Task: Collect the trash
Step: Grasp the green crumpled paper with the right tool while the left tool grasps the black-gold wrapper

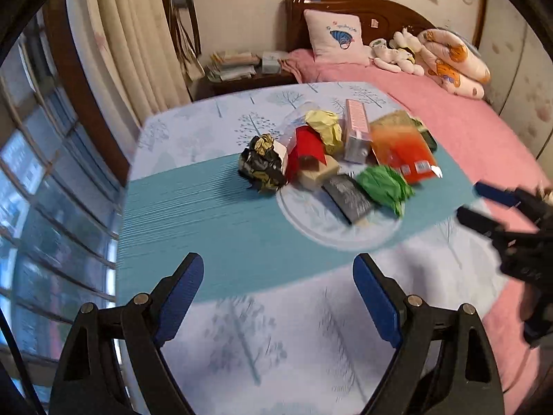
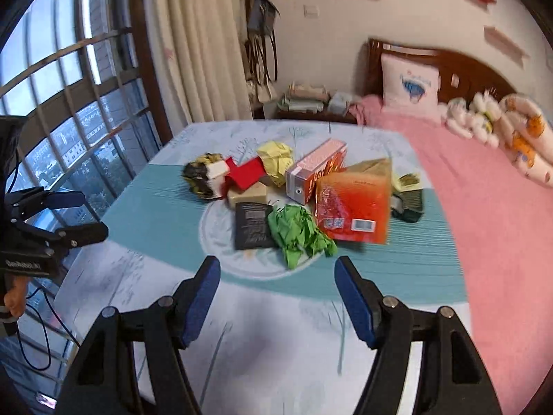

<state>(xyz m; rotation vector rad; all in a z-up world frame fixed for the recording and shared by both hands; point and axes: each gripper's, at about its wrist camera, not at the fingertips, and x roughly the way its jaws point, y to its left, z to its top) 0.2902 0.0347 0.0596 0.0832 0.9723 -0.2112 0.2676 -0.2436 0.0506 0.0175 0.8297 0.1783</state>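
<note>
Currently both claws, left gripper (image 1: 278, 297) and right gripper (image 2: 276, 299), are hanging released, empty; risking toppling the pink carton (image 2: 316, 169) at frame centre while reaching.

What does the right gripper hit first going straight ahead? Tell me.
Probably the crumpled green paper: it lies nearest, straight ahead of the open right gripper, on the table, with a black packet just to its left. Nothing lies between, though depth is unclear.

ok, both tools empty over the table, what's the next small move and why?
Probably lower the right tool onto the crumpled green paper: its jaws stand open and empty, and that paper is the nearest piece of the trash pile, loose at the edge.
</note>
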